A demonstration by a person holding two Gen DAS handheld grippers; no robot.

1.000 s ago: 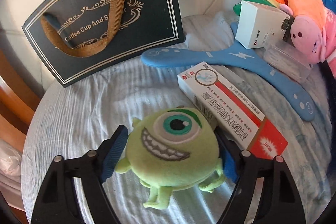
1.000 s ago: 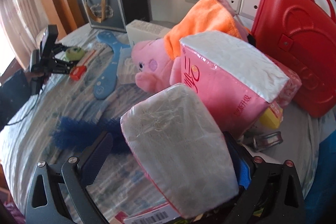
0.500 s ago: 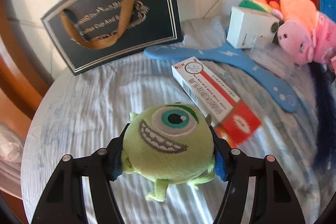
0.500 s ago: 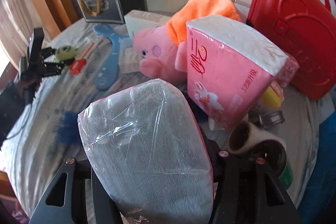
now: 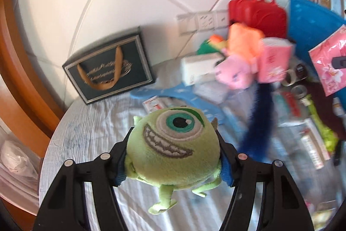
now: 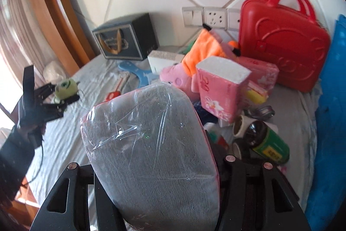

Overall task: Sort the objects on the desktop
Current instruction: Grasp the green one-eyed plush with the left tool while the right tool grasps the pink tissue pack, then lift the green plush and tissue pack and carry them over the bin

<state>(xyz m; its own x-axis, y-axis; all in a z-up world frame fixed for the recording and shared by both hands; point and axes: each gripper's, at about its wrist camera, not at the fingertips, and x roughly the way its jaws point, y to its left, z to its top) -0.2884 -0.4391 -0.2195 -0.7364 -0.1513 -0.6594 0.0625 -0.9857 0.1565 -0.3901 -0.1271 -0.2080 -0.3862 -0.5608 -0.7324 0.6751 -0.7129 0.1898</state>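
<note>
A green one-eyed plush toy [image 5: 173,140] is squeezed between the blue pads of my left gripper [image 5: 173,157], which is shut on it and holds it above the white-covered table [image 5: 93,127]. From the right wrist view the same toy [image 6: 66,87] and left gripper [image 6: 62,96] show at the far left, carried by a dark-gloved hand. My right gripper [image 6: 151,166] is shut on a plastic-wrapped tissue pack [image 6: 149,140], which fills the middle of that view and hides both pads. The pack's pink side [image 5: 328,66] shows at the right edge of the left wrist view.
A dark gift bag [image 5: 108,73] leans on the wall at the back left. A red case [image 6: 283,40], pink pig plush [image 6: 179,77], pink tissue pack [image 6: 218,90], white box [image 6: 164,60], blue hanger [image 6: 138,73] and green can [image 6: 270,144] crowd the right side.
Both grippers closed on their objects and rose. The plush toy left the tabletop, and the wrapped pack lifted up and away from the pile.
</note>
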